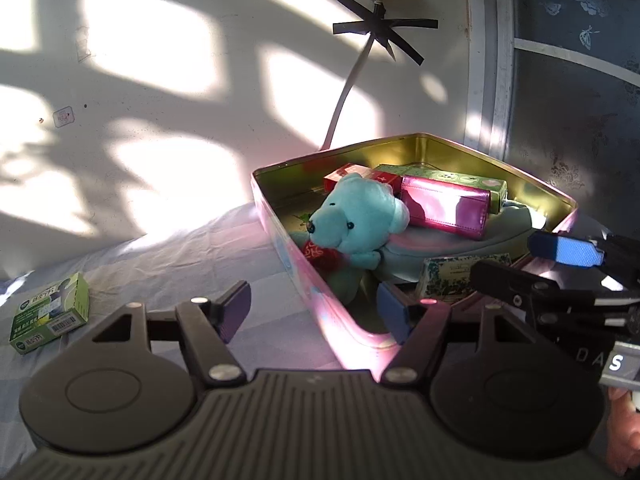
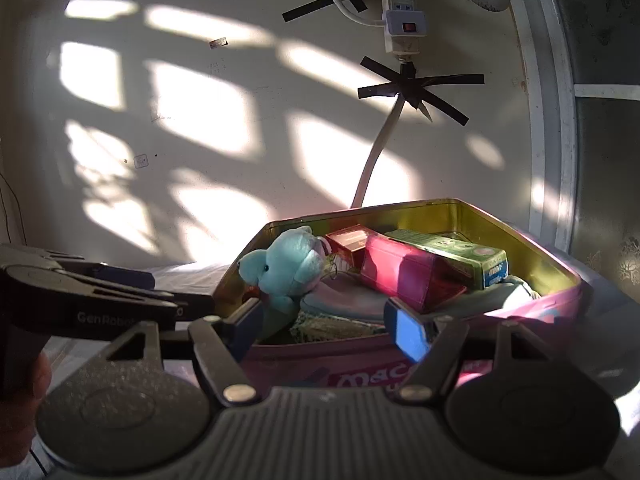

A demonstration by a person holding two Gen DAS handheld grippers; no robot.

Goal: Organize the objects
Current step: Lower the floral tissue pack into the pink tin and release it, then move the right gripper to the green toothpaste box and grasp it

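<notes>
Green cardboard box lies alone on the pale bedsheet at far left. Next, the left gripper stands spread, empty, straddling the near wall of the pink open metal tin. Inside lie a turquoise plush bear, a shiny magenta pouch and a long green carton. Farthest right, the right gripper gapes empty over the tin's near rim.

Hard sun patches on wall, deep shadows, fisheye-bent edges.
</notes>
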